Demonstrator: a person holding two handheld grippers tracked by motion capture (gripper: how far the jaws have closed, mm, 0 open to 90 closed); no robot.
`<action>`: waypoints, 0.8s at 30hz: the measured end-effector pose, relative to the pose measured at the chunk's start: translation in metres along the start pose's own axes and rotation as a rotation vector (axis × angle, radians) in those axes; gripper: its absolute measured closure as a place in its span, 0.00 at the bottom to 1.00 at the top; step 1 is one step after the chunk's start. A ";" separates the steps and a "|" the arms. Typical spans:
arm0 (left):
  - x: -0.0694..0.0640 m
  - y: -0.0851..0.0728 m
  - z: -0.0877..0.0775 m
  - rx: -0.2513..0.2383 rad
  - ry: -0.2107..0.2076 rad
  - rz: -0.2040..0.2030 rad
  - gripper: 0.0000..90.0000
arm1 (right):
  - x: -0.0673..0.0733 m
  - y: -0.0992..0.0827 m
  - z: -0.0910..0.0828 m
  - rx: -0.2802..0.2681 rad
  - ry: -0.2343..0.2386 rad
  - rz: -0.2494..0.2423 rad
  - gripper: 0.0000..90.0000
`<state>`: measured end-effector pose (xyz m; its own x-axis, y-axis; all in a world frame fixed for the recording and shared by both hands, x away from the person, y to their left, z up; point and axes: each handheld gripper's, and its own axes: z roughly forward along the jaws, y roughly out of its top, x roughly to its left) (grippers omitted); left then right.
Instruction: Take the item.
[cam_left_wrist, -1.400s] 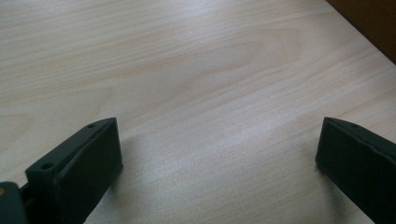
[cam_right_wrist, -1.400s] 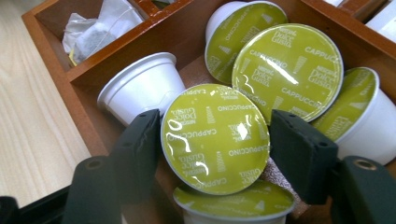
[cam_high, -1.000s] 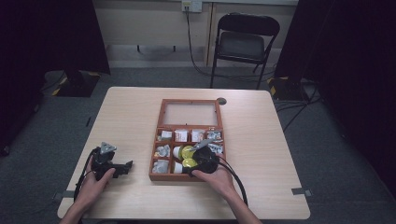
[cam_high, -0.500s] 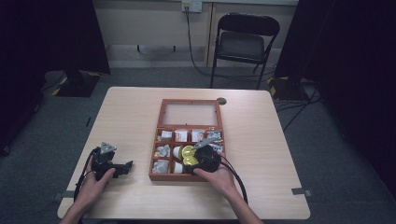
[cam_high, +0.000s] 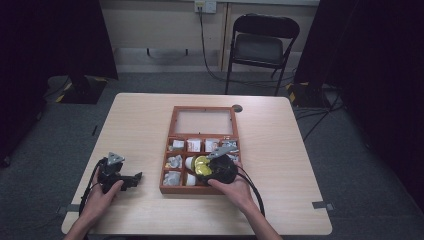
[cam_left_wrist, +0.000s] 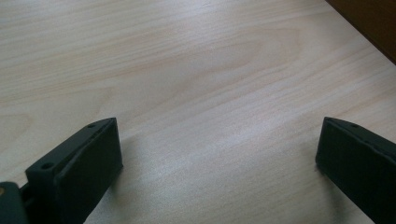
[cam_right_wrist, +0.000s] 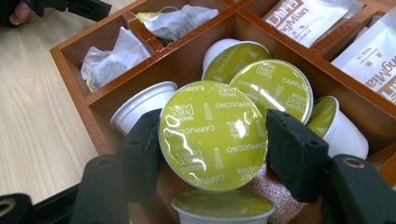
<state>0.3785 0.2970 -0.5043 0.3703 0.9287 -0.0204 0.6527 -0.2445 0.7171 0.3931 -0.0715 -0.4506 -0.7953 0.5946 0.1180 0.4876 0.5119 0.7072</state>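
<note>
- right tongs (cam_right_wrist: 212, 140) are clamped on a coffee capsule (cam_right_wrist: 213, 135); both black jaws press the rim of its green foil lid from opposite sides, nearly as close together as they go.
- held capsule sits in the middle compartment of the wooden box (cam_high: 173, 150), lid tilted toward the right gripper view's camera, resting among other capsules (cam_right_wrist: 271, 88) of the same kind; one white cup (cam_right_wrist: 142, 105) lies just beside it on its side.
- high view places the right tongs (cam_high: 220, 167) over the near half of the box, the person's right hand (cam_high: 235, 187) behind them at the box's near edge.
- left tongs (cam_left_wrist: 217, 158) stand wide apart with nothing between the jaws; bare bench (cam_left_wrist: 187, 70) lies beneath them.
- high view shows the left tongs (cam_high: 135, 177) low over the bench near its near left corner, held in the left hand (cam_high: 102, 192), well apart from the box.
- neighbouring compartments hold tea bags (cam_right_wrist: 112, 56) on one side and printed sachets (cam_right_wrist: 308, 16) on the other.
- box lid (cam_high: 204, 121) lies open and flat on the far side, its clear pane facing up.
- folding chair (cam_high: 262, 45) stands beyond the far edge of the bench.
</note>
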 end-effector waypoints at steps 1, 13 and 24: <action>0.000 0.000 0.000 0.001 0.001 0.001 0.00 | 0.000 0.000 -0.001 -0.003 -0.002 -0.001 0.44; 0.000 0.000 0.000 -0.001 0.000 0.000 0.00 | -0.002 0.003 -0.008 -0.048 0.001 0.007 0.44; 0.000 0.000 0.000 0.001 0.000 0.001 0.00 | -0.003 0.005 -0.014 -0.077 -0.009 0.009 0.44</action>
<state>0.3785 0.2971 -0.5042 0.3709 0.9284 -0.0202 0.6529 -0.2453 0.7166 0.3926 -0.0795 -0.4375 -0.7875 0.6048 0.1188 0.4655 0.4574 0.7577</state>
